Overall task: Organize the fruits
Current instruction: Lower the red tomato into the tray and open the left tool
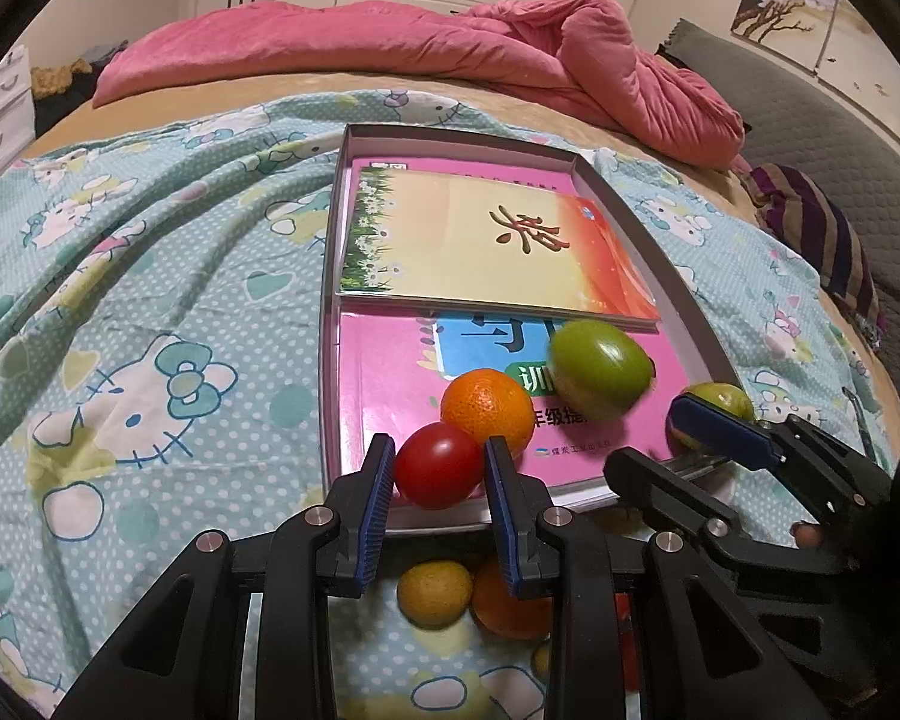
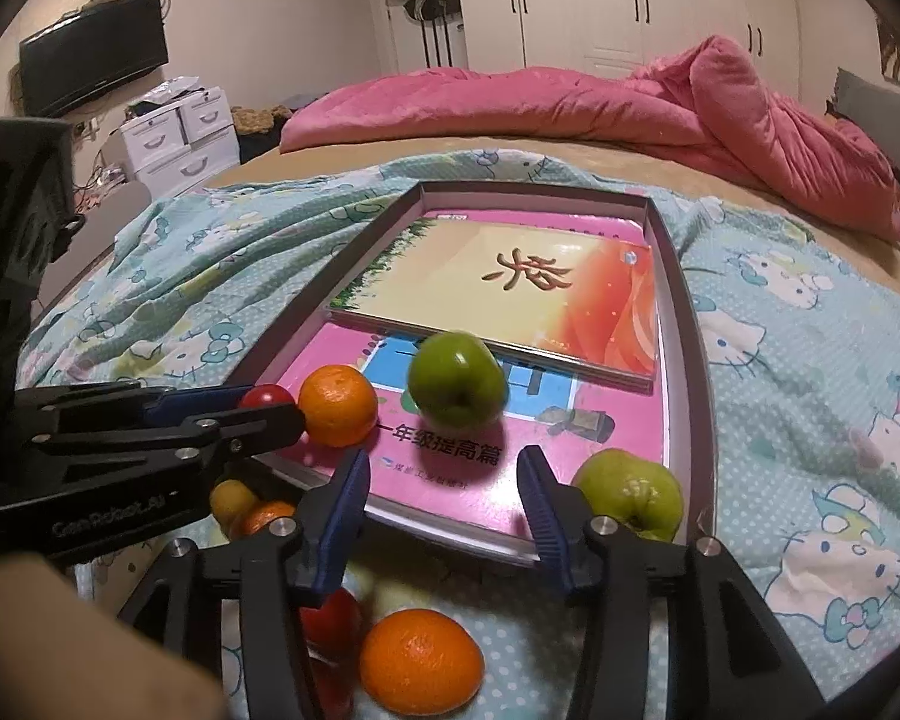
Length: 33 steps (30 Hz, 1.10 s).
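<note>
My left gripper [image 1: 438,445] is shut on a small red tomato [image 1: 438,474] at the near edge of the shallow box [image 1: 329,276]; the right wrist view shows the left gripper [image 2: 270,407] side on. An orange [image 1: 487,411] rests just behind the tomato on the pink book. A green apple [image 2: 457,381] lies blurred further in, ahead of my right gripper [image 2: 444,498], which is open and holds nothing. A second green apple [image 2: 630,501] sits just outside its right finger [image 2: 543,504], in the box's near right corner.
Two books fill the box [image 2: 687,324], the yellow-orange book [image 2: 510,294] on top at the far end. Loose fruit lies on the patterned sheet below the grippers: an orange [image 2: 420,660], a red fruit [image 2: 330,618], a yellow fruit [image 1: 435,591]. A pink quilt [image 1: 390,54] lies beyond.
</note>
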Motion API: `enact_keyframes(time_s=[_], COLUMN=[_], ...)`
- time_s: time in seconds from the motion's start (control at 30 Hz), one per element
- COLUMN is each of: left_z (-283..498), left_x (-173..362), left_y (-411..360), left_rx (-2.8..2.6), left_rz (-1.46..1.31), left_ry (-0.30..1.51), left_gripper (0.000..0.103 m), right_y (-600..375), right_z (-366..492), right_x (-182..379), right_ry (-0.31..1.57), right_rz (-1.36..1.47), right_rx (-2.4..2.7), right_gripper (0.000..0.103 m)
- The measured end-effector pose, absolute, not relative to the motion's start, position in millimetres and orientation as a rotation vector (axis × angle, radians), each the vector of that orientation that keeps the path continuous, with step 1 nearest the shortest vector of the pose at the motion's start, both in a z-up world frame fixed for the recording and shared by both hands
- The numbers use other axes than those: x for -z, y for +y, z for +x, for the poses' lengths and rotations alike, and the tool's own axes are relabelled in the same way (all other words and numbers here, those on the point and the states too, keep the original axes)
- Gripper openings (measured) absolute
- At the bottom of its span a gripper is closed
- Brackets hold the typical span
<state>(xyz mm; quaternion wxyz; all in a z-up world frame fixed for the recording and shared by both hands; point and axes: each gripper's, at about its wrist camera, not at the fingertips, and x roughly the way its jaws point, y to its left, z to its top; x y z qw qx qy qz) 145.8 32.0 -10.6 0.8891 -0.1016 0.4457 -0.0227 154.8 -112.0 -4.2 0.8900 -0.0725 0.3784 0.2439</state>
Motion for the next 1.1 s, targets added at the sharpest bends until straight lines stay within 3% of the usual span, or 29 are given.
enact_keyframes(time_s=[0.27, 0.4, 0.67, 1.1], left_z=[143, 140, 136, 123], left_x=[6, 3, -1, -16], left_y=[32, 31, 33, 38], left_rx=[0.051, 0.055, 0.066, 0.055], left_rz=[-0.216, -0.211, -0.237, -0.238], left_ry=[0.916, 0.906, 0.896, 0.849], left_gripper=[0.032, 0.039, 0.043, 0.067], right_y=[-116, -120, -129, -144], right_z=[146, 145, 142, 136], right_x=[-4, -7, -13, -26], right_ry=[0.753, 0.747, 0.735, 0.686], right_rz=[-0.156, -0.135, -0.087, -0.044], right_rx=[-0.508, -0.508, -0.505, -0.482], right_gripper=[0.055, 0.056, 0.060, 0.069])
